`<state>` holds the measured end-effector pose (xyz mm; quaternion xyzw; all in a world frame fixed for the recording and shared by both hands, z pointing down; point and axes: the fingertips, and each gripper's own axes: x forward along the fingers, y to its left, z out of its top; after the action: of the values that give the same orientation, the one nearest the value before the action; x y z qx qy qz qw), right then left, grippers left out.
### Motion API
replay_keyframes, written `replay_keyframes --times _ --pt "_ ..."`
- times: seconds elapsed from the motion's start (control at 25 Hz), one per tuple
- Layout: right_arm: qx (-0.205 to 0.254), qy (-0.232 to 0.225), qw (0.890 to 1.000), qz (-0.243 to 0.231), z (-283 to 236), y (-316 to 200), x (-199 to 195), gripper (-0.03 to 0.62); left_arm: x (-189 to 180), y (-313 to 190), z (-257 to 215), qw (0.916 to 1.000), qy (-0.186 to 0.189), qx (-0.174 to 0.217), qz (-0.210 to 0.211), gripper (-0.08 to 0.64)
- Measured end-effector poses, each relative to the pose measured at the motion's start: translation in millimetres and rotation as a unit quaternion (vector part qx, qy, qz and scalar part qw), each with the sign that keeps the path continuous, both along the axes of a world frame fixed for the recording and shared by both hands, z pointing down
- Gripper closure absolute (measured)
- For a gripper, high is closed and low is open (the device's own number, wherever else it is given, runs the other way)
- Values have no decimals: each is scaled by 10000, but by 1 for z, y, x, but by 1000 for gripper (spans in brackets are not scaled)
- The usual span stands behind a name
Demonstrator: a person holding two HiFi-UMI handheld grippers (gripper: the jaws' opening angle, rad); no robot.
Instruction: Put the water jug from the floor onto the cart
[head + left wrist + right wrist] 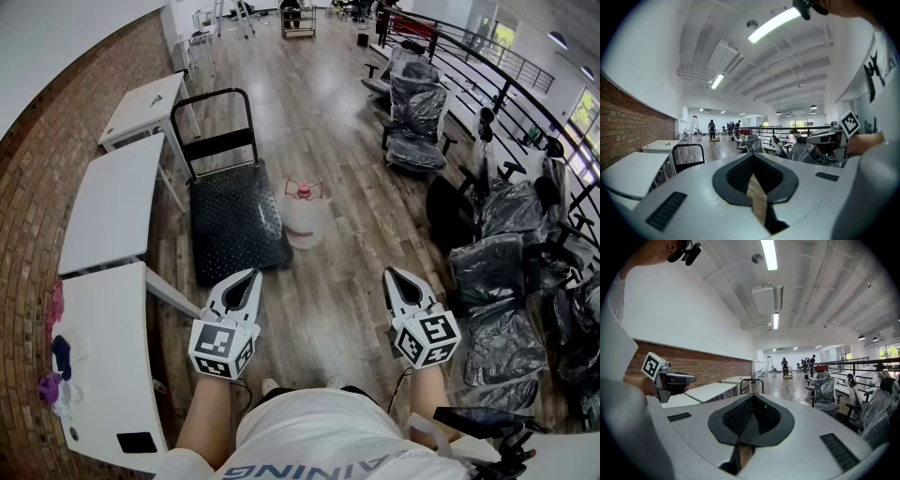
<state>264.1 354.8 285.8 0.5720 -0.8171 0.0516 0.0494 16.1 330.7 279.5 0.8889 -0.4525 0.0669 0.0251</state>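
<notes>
White water jug (302, 221) by cart (230, 220); L gripper (251, 275), R gripper (392, 274): jaws together.

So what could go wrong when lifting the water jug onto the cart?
The water jug looks bulky with only a thin red handle on top, so a jaw grip may slip. It stands close beside the cart, so a swing could knock the deck edge. Left gripper and right gripper are shut; open first.

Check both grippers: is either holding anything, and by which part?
Nothing is held. The left gripper and right gripper both have their jaws together on nothing. The water jug stands untouched on the floor beside the cart.
</notes>
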Motion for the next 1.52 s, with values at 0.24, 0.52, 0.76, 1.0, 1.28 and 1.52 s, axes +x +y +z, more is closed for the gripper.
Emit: replay_keyframes --times 0.24,0.52,0.76,1.0,1.28,1.52 --pt "-6 -68 9999 -109 3 -2 37 588 43 2 3 10000 -83 -29 -27 560" --pt "-247 -334 9990 -136 31 -12 72 588 72 13 12 9988 -476 -109 -60 560" --pt "-496 -428 9974 -309 57 -23 64 589 72 6 24 9980 -535 -292 -140 560" --pt "-600 -238 9977 -222 58 -41 68 588 76 -27 32 9988 -348 -357 -24 558" --pt "-608 93 9981 -71 51 -88 56 588 62 -86 43 9990 4 -451 45 560" --pt "-629 430 9969 -214 45 -138 16 588 22 -139 53 9978 296 -576 -125 560"
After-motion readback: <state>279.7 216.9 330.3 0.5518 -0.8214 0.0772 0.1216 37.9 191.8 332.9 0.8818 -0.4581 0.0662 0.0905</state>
